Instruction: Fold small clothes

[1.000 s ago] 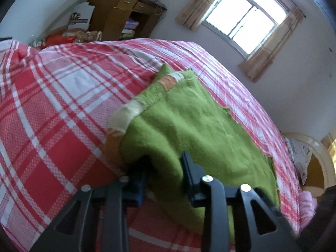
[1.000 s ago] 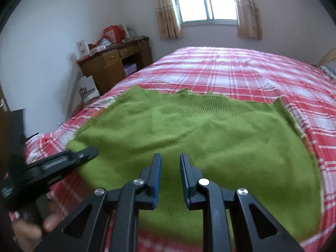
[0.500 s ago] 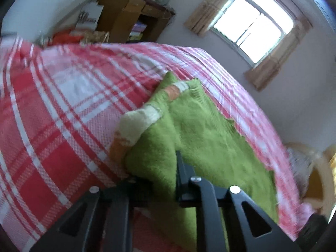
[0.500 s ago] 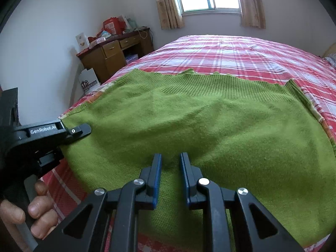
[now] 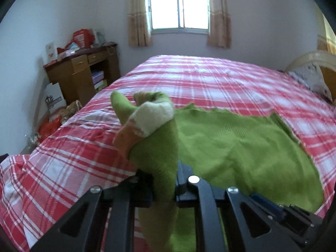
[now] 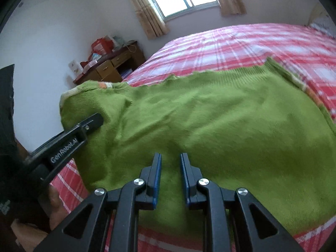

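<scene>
Moved since earlier: sleeve (image 5: 155, 145) of the green sweater (image 5: 241, 147) was lying flat at the left side, is now lifted off the bedspread (image 5: 210, 79) and drawn up over the sweater body.
Left gripper (image 5: 163, 187): jaws were closed further within the last second; sleeve fabric is pinched between them, narrow gap filled by cloth.
Left gripper, right view (image 6: 84, 130): seen at the sweater's left shoulder, raised higher against the wall than before; a hand (image 6: 54, 197) is partly seen below it.
Right gripper (image 6: 170, 178): gap kept narrow, unchanged; blue pads are held apart with no cloth visibly pinched; hovering low over the sweater's near part.
Sweater (image 6: 210, 126): spread on the red plaid bedspread (image 6: 252, 42), hem toward the window (image 5: 179, 6); left side bunched up, cream and orange cuff (image 5: 151, 119) curled at the top of the lifted sleeve.
Camera framing: left view was rolled, is now level; right view is tilted.
Background: wooden desk (image 5: 84, 73) by the wall, unchanged.
</scene>
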Demonstrator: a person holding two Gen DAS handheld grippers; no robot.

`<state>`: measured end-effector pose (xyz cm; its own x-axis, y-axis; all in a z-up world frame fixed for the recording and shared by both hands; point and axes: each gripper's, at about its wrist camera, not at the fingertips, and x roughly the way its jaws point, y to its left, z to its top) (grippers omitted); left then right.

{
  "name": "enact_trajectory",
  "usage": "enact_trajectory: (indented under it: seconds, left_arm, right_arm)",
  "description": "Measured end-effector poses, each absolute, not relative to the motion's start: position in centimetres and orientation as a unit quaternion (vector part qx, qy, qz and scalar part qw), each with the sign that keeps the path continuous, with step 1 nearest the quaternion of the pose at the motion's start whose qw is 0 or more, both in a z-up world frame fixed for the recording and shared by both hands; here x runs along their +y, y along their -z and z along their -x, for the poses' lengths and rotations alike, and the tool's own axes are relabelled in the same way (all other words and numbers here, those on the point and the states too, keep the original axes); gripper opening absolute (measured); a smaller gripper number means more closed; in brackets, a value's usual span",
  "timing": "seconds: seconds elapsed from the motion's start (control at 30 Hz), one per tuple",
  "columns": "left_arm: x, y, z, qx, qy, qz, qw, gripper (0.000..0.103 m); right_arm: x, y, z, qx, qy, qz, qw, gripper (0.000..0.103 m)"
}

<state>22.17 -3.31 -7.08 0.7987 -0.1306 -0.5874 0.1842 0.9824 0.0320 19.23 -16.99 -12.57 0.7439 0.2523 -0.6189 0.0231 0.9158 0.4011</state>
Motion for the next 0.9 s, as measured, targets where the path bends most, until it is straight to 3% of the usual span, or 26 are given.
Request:
enact_trajectory:
  seconds: [0.6, 0.9]
  left_arm:
    - [-7.3, 8.6, -19.7, 0.312, 0.145, -0.141, 0.928, 0.013]
    - [-8.5, 9.9, -17.2, 0.285, 0.184, -0.215, 0.916, 0.013]
  right_arm:
    - [-20.1, 11.8, -18.0, 0.353, -0.036, -0.215, 0.910, 0.019]
    - [-22.8, 9.6, -20.2, 0.319, -0.070, -0.282, 0.902, 0.020]
